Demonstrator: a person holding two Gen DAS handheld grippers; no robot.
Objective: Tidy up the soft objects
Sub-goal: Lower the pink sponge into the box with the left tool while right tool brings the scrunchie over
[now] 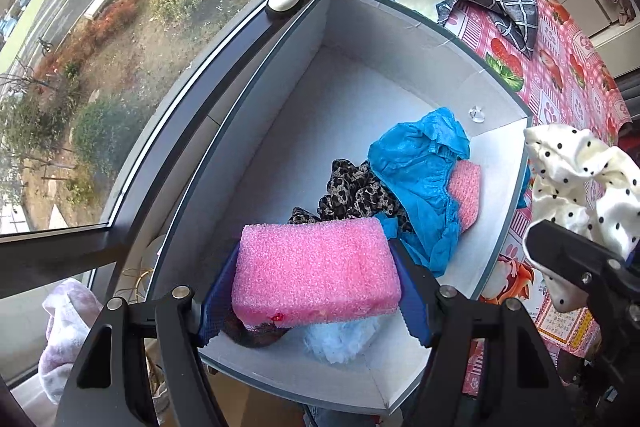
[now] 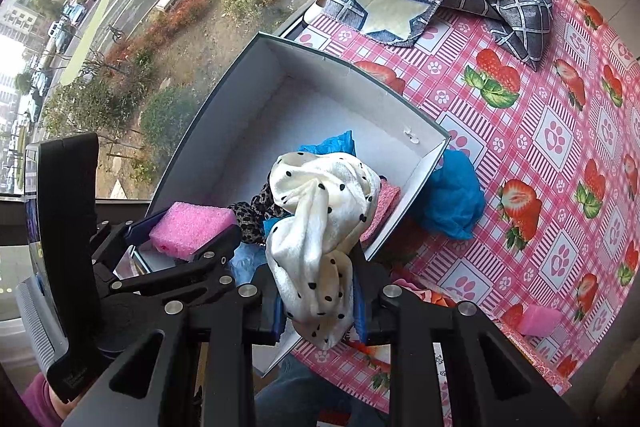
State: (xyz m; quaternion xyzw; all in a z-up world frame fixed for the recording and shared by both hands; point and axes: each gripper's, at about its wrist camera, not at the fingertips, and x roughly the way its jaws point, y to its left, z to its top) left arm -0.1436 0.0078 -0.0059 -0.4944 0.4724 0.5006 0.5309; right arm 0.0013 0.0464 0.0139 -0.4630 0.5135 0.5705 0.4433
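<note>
Soft objects at the box: the left tongs (image 1: 316, 275) grip a pink foam block (image 1: 316, 273) across its short sides and hold it over the near end of the open white box (image 1: 280, 115). The right tongs (image 2: 320, 303) are closed on a cream cloth with black dots (image 2: 320, 227), which bunches upward between the fingers and hangs just beside the box's right wall.

Ahead of the left tongs, inside the box, lie a leopard-print cloth (image 1: 352, 191), a blue cloth (image 1: 420, 171) and a second pink foam piece (image 1: 466, 189). A pale blue fluffy item (image 1: 340, 341) and a dark lacy item (image 1: 256, 333) lie beneath the held block. To the right of the right tongs, outside the box, another blue cloth (image 2: 452, 203) and a small pink foam piece (image 2: 540, 319) rest on the strawberry-patterned surface (image 2: 560, 131).

Likely faults:
- The two tongs are close together, so a shared approach may make them collide.
- The dotted cloth trails loosely; its tail may catch on the box wall and end up draped over the rim.
- Foam compresses under grip, so the block may spring or tumble out of place on release.
- Contents are crowded at the near end, so added items may pile up and spill.
</note>
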